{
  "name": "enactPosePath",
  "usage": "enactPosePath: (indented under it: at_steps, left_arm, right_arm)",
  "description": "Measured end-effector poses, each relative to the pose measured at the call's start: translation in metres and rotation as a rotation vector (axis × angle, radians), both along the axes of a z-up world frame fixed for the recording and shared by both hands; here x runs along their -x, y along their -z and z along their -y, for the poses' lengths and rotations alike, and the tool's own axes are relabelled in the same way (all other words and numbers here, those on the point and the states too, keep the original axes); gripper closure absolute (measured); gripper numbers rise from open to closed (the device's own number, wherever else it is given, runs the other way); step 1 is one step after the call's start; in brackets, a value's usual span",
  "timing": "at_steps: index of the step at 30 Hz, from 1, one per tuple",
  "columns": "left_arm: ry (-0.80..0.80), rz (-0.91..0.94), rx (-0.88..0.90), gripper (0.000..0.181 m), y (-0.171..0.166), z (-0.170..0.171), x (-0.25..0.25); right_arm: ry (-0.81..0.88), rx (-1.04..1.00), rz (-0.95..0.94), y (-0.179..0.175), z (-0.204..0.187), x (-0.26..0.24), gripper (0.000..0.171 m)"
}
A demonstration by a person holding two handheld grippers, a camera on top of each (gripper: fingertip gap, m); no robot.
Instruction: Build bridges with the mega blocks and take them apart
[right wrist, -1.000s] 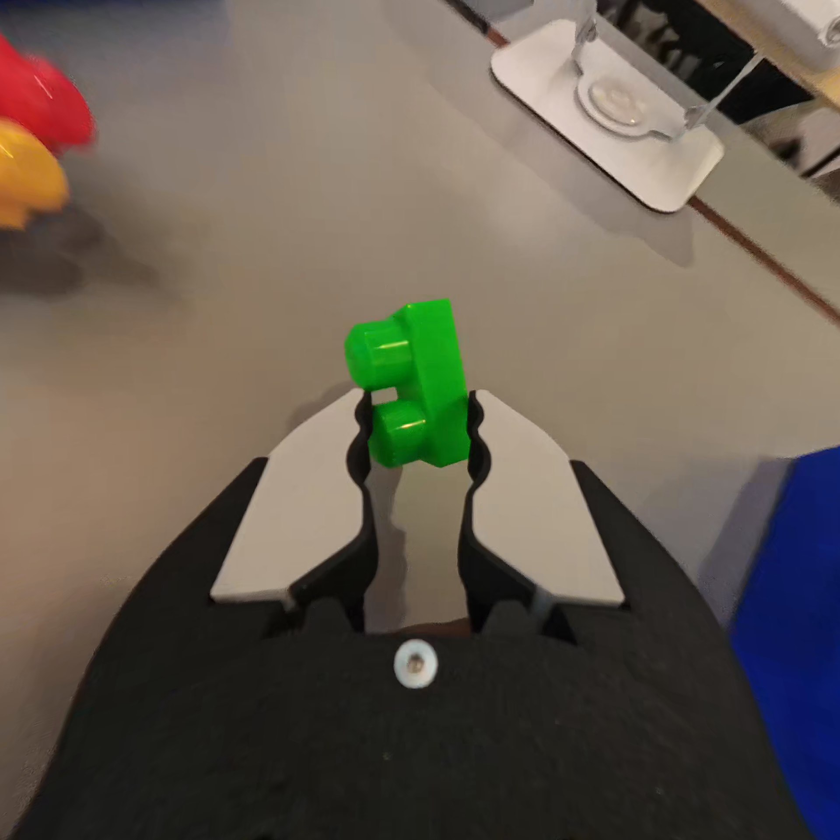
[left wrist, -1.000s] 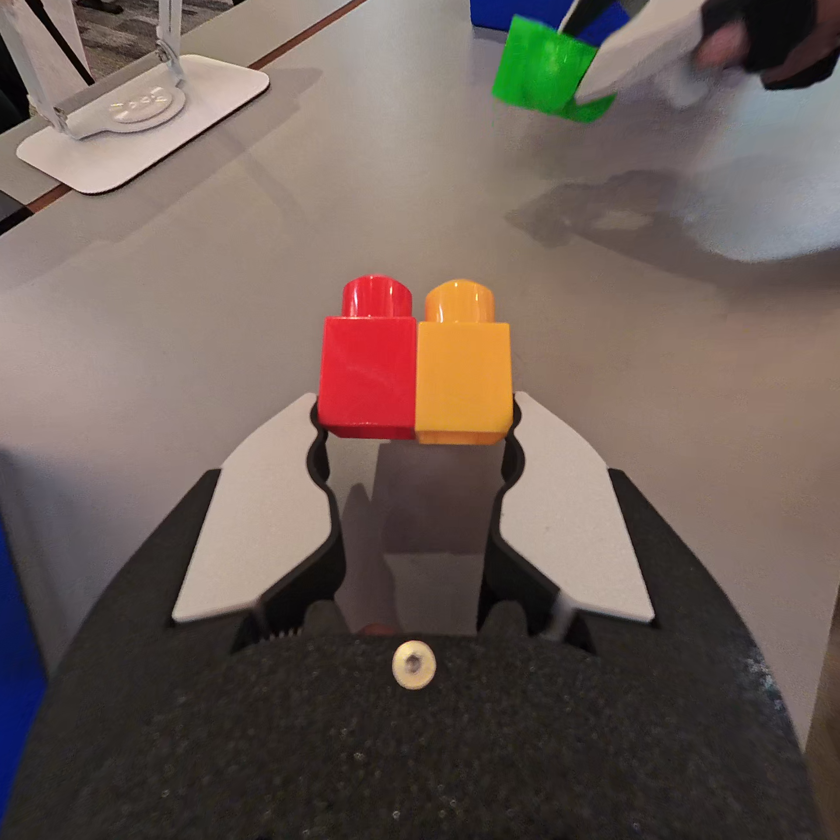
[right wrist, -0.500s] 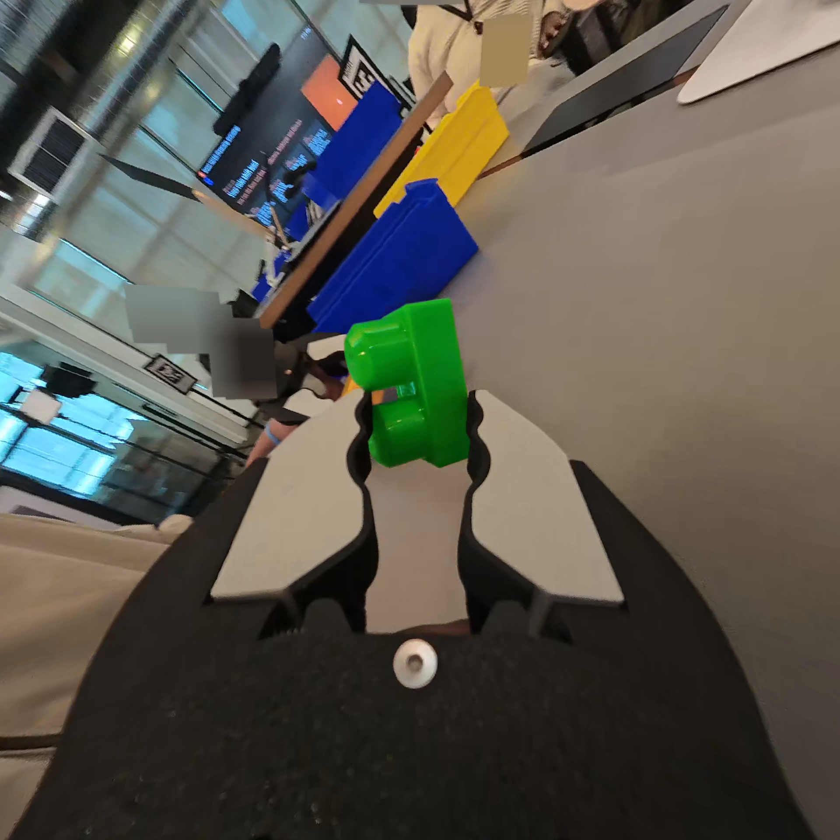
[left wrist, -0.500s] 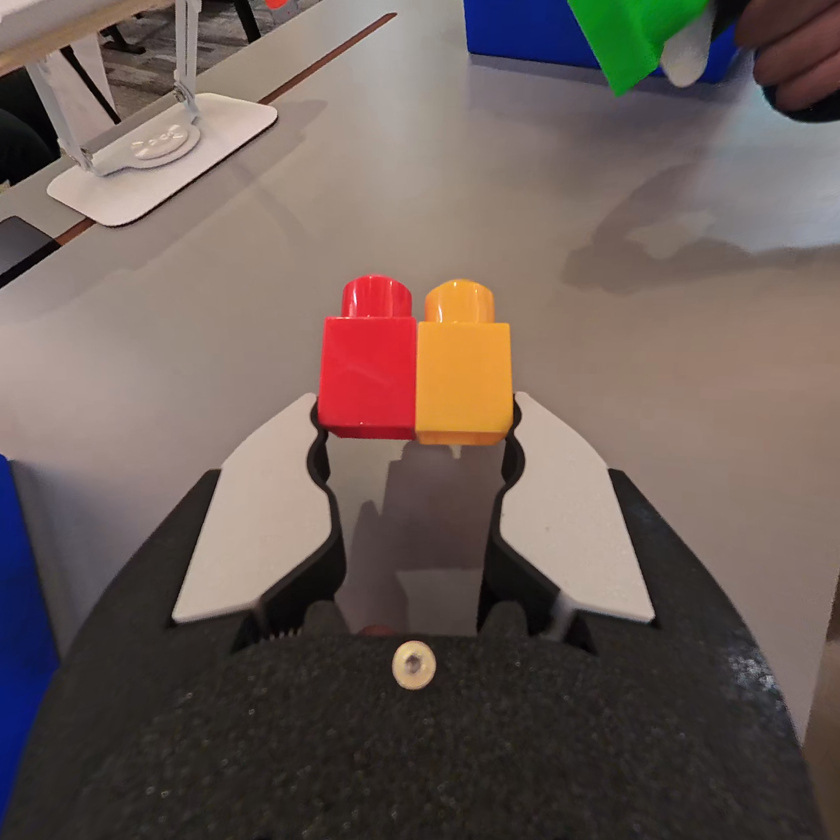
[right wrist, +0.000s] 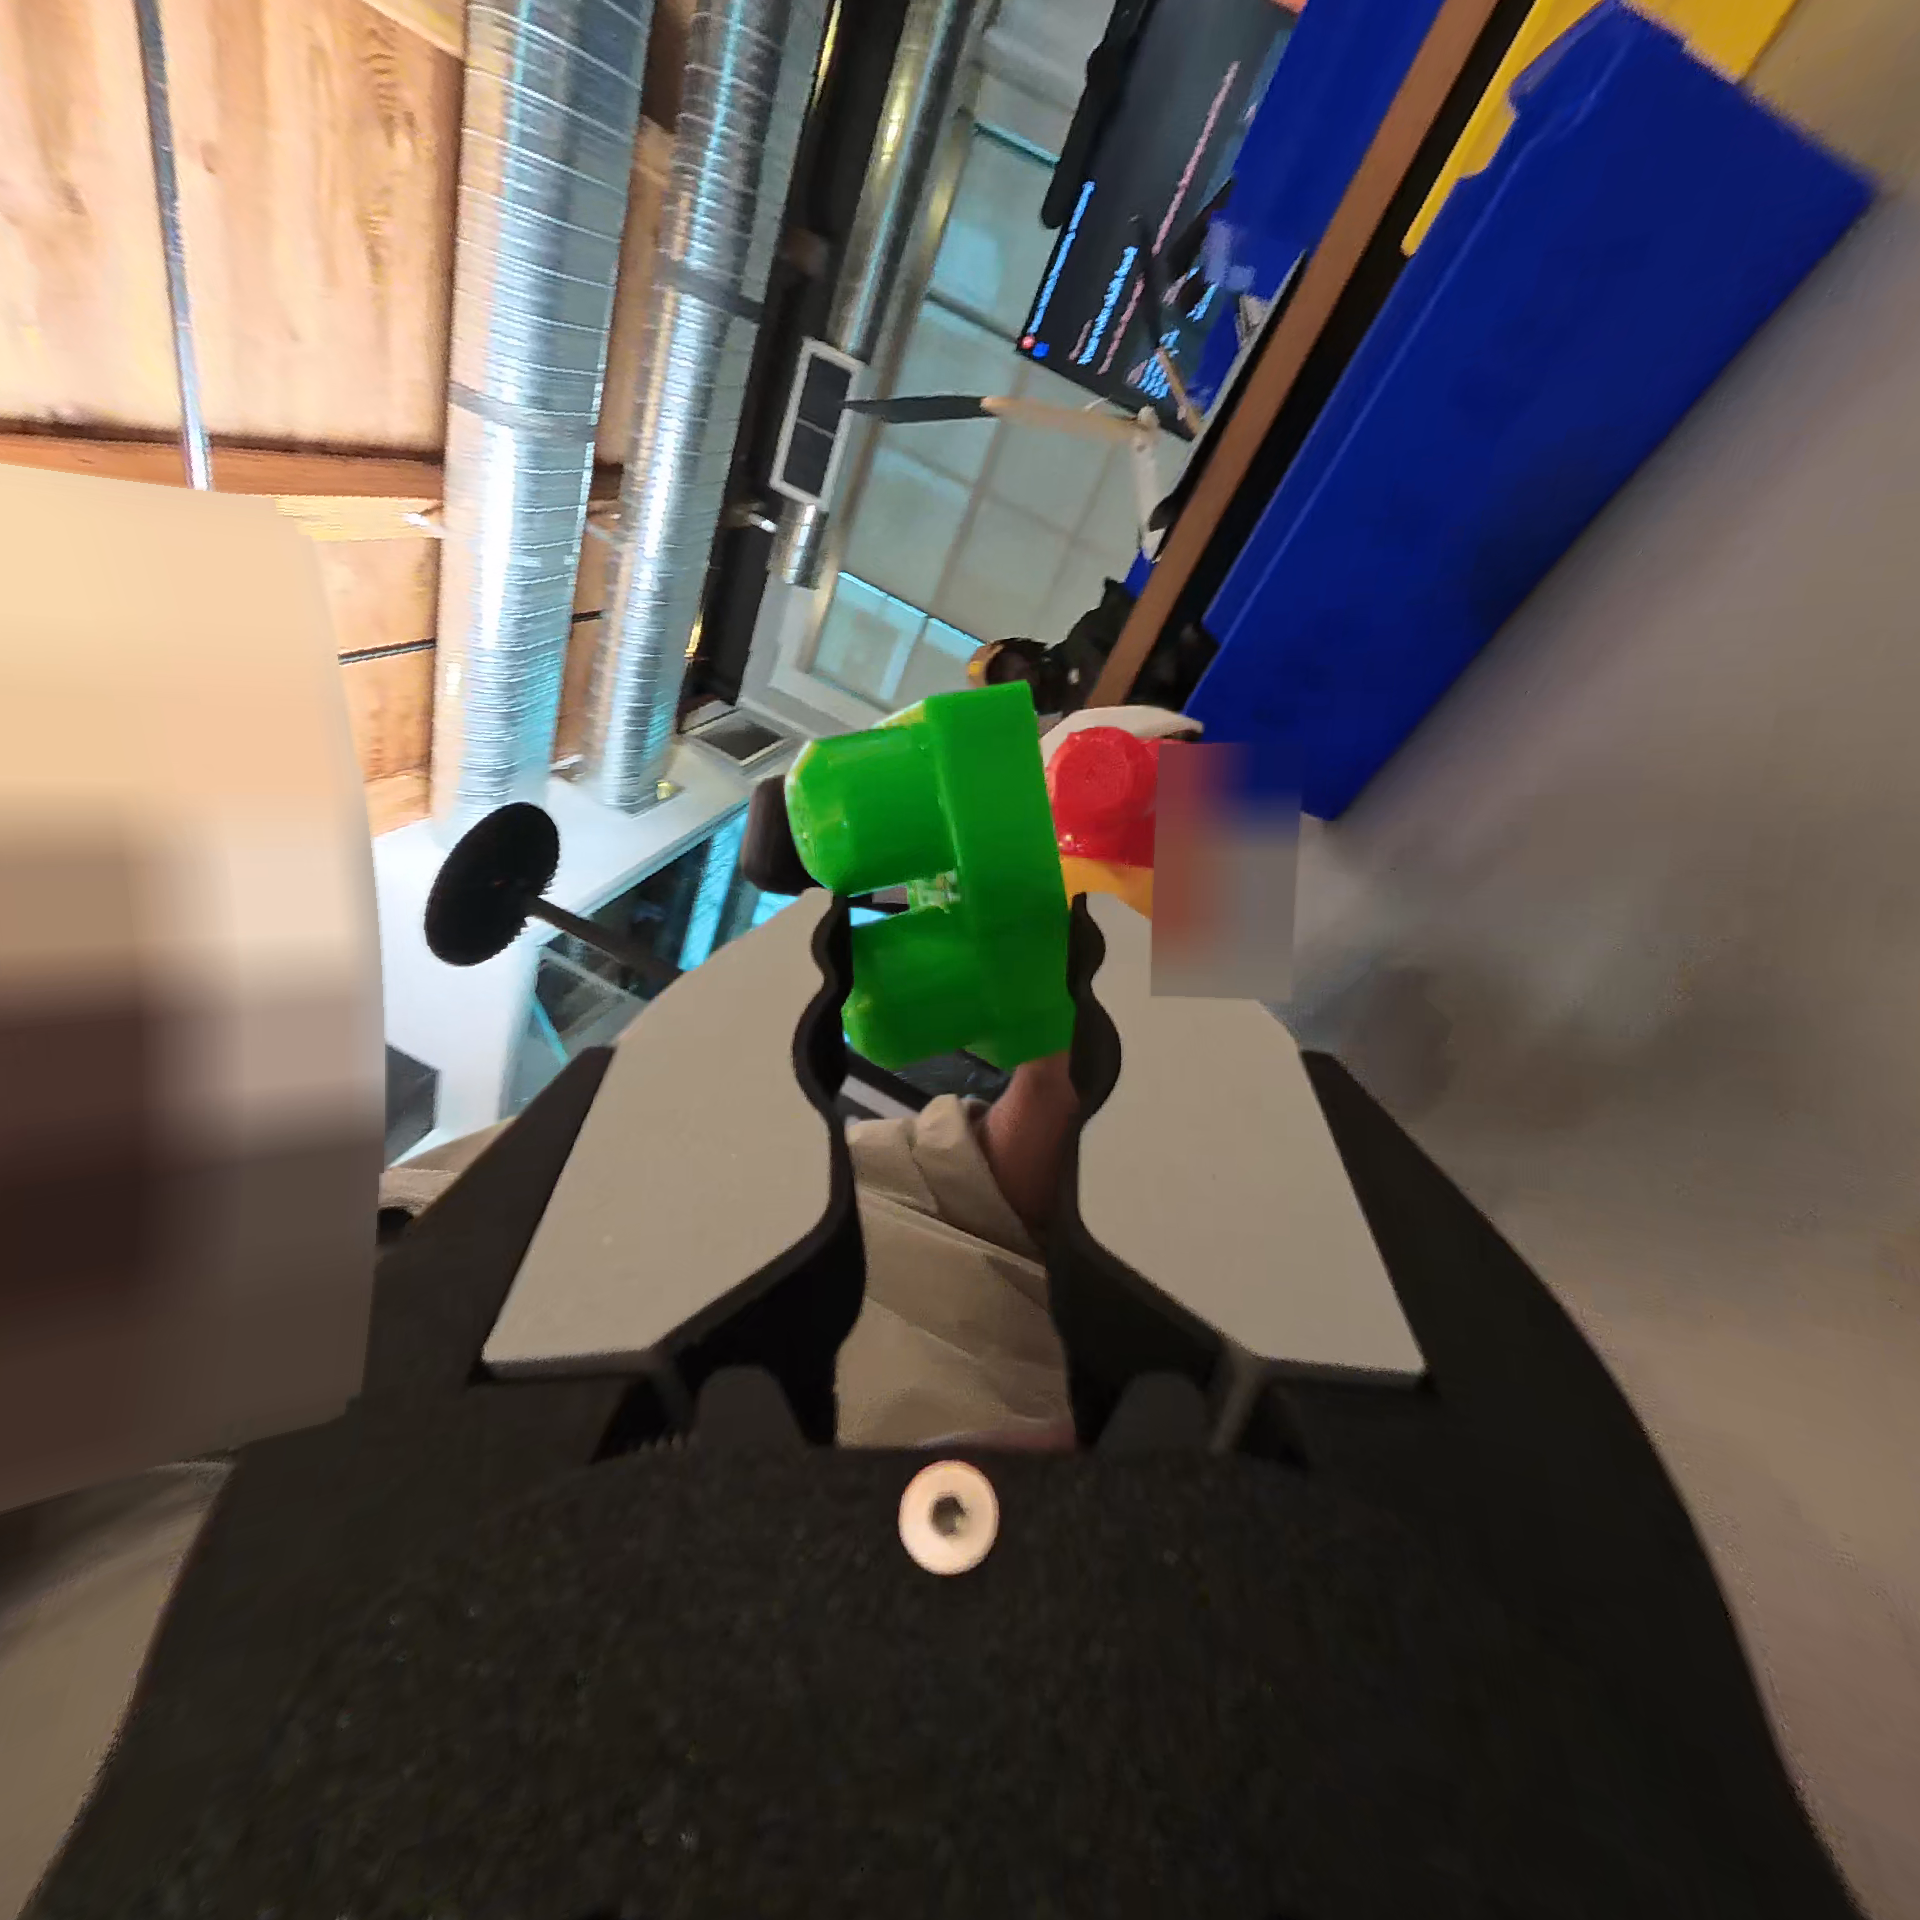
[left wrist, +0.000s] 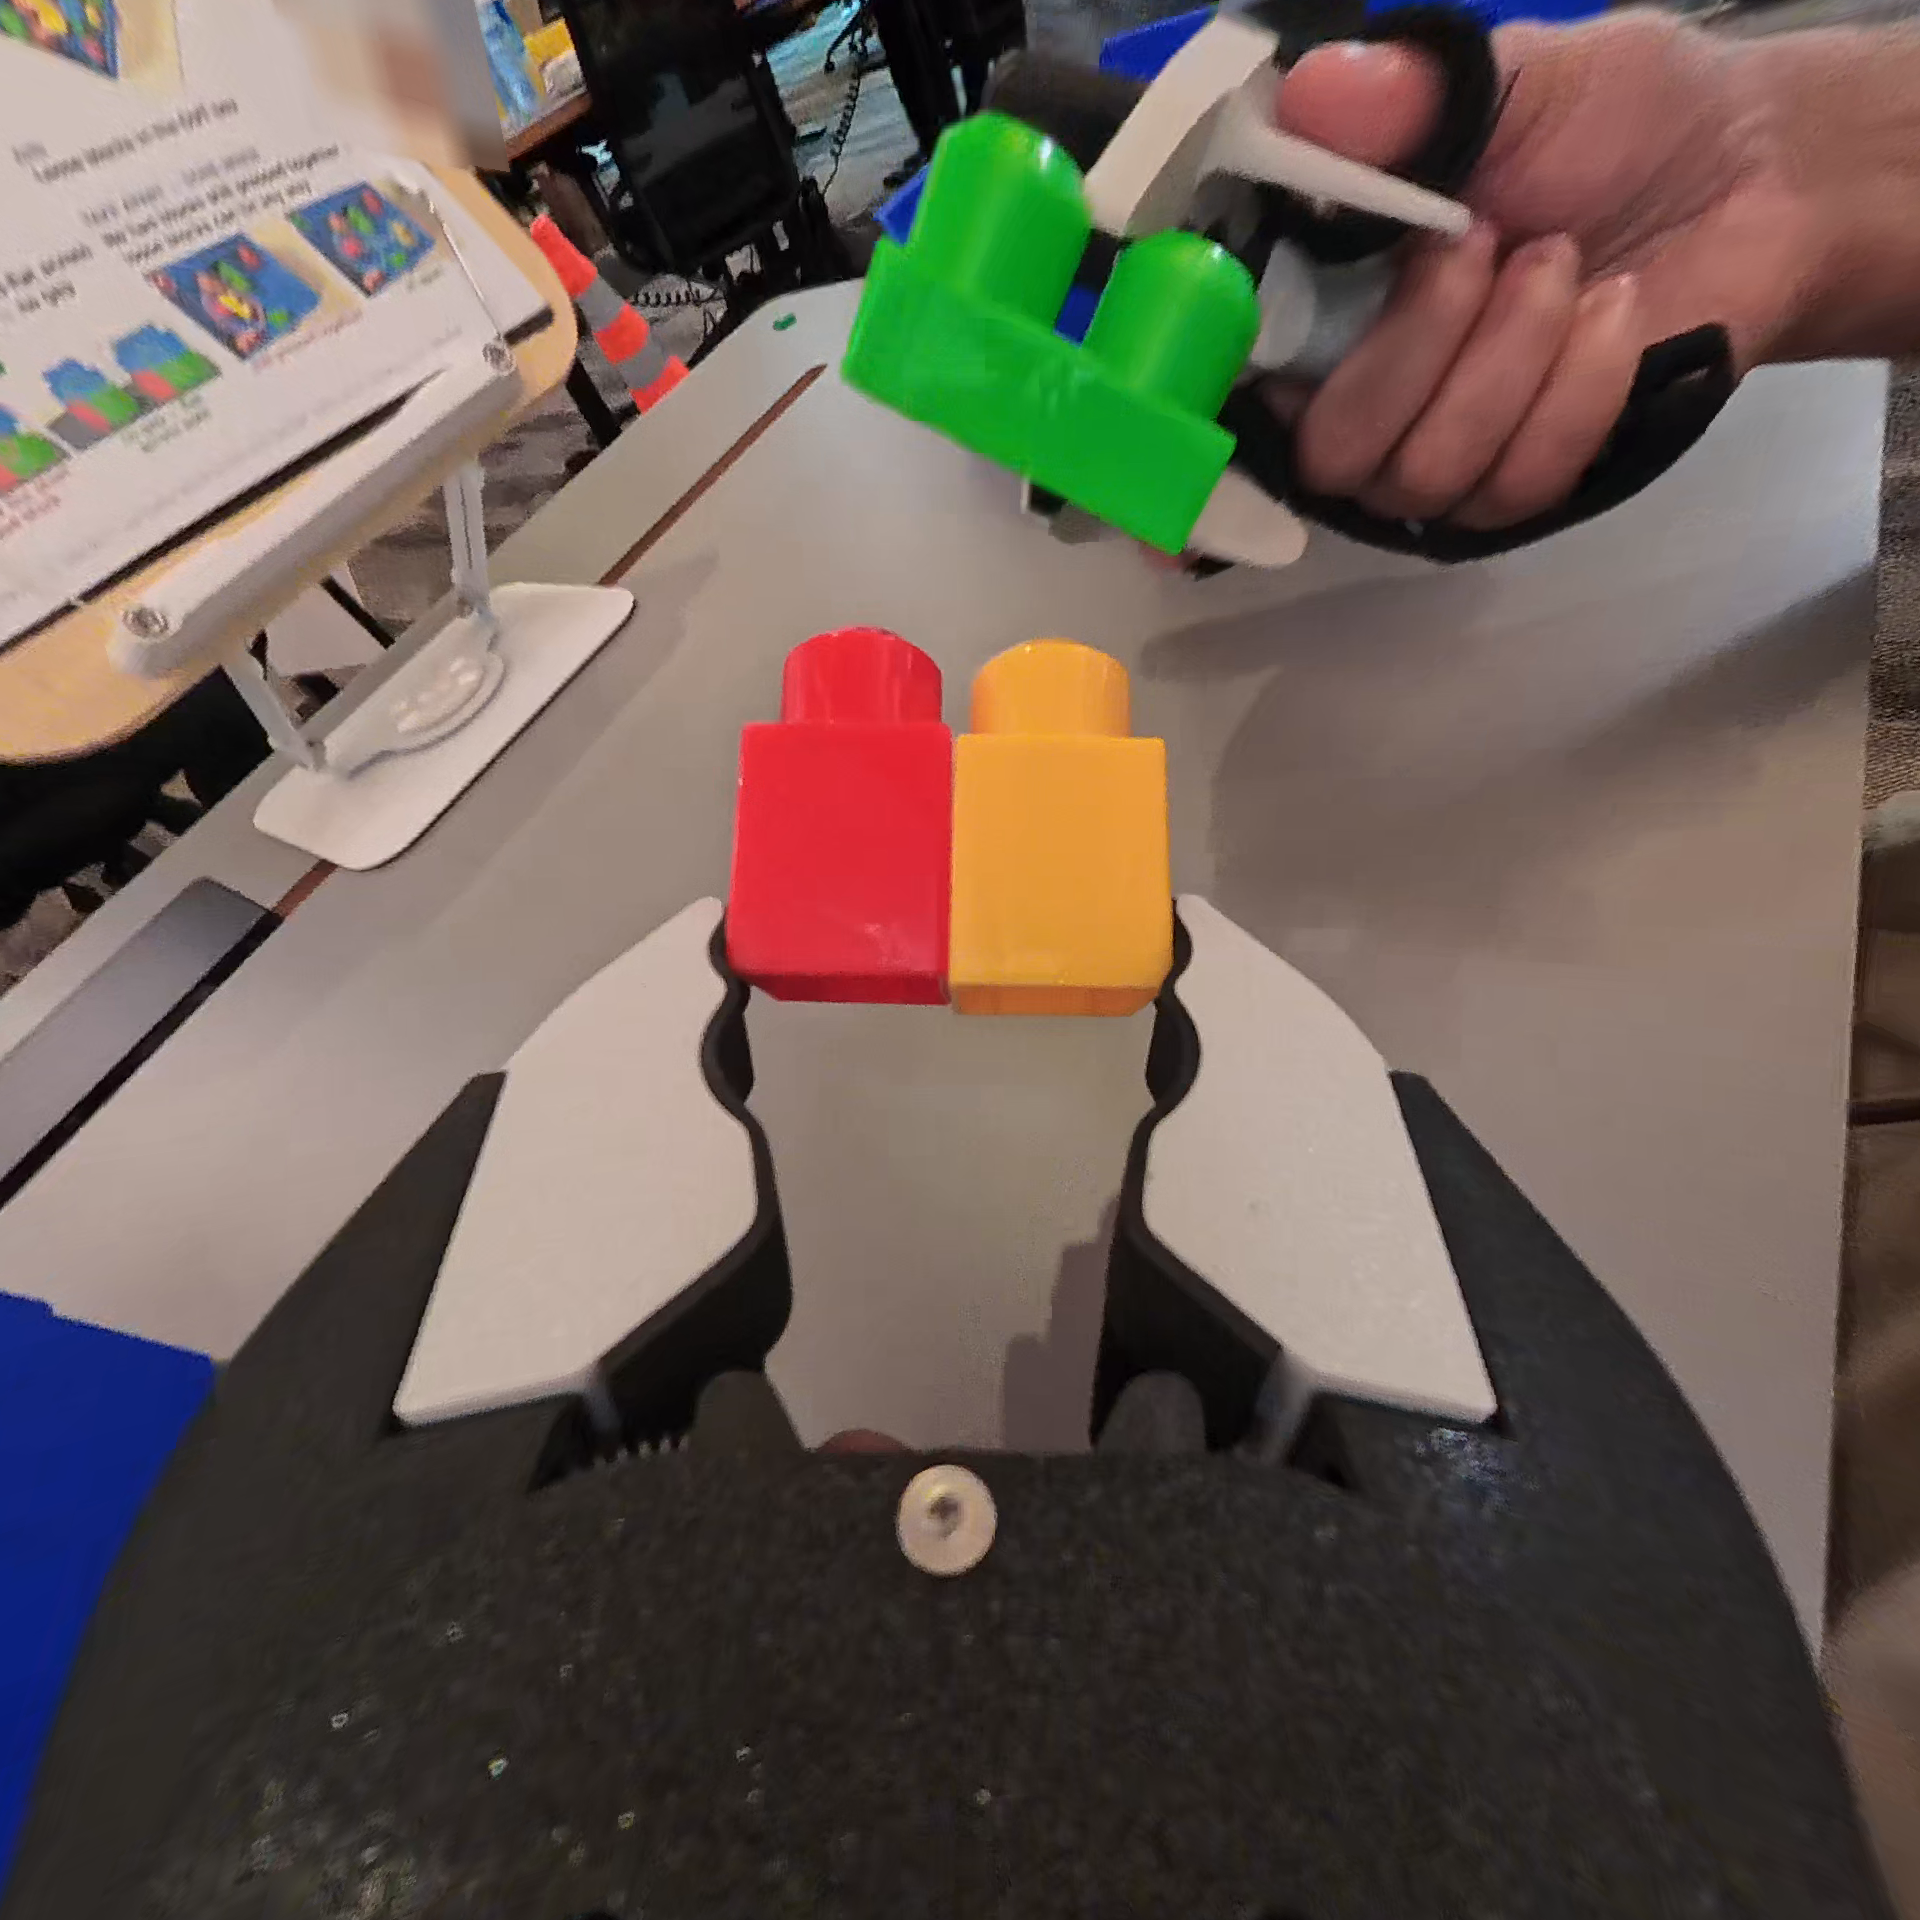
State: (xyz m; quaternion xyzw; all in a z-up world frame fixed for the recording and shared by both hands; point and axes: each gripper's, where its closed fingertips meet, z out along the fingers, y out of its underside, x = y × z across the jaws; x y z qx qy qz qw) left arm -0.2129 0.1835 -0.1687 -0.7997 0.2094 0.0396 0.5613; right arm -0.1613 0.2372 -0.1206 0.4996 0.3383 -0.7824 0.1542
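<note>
Since half a second ago the right tongs (left wrist: pixel 1174 457) have come much closer to the left tongs (left wrist: pixel 951 951), and the green block (left wrist: pixel 1029 364) they pinch now hangs just above and behind the red block (left wrist: pixel 842 852) and orange block (left wrist: pixel 1055 862), apart from them. It is tilted, its two studs pointing up and toward the camera in the left wrist view. A bare hand (left wrist: pixel 1538 260) grips the right tool's handle.

Nothing has changed in the left tongs' grip: they are pressed in on the red and orange blocks, which sit side by side, touching, studs up, held above the grey bench (left wrist: pixel 1455 883).

From the right wrist view the right tongs (right wrist: pixel 951 971) clamp the green block (right wrist: pixel 945 883) on its flat sides, studs pointing left; the red block (right wrist: pixel 1101 790) and a sliver of the orange one (right wrist: pixel 1112 883) show just behind it, partly under a blurred patch.

At the bench's left edge a white stand (left wrist: pixel 416 707) carries a printed instruction sheet (left wrist: pixel 208 291) with small coloured pictures and lines of writing. Blue bins (right wrist: pixel 1507 468) line the far side.
</note>
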Motion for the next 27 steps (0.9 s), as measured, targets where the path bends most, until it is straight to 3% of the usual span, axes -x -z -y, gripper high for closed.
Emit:
enactPosePath:
  at_steps: [18, 27]
  left_arm:
    - [0.091, -0.07, -0.084, 0.107, -0.021, -0.009, -0.027]
    - [0.108, -0.096, -0.109, 0.107, -0.025, -0.011, -0.034]
  right_arm:
    - [-0.223, 0.327, 0.014, -0.005, 0.02, -0.006, 0.131]
    - [-0.222, 0.402, 0.036, 0.003, 0.021, -0.004, 0.131]
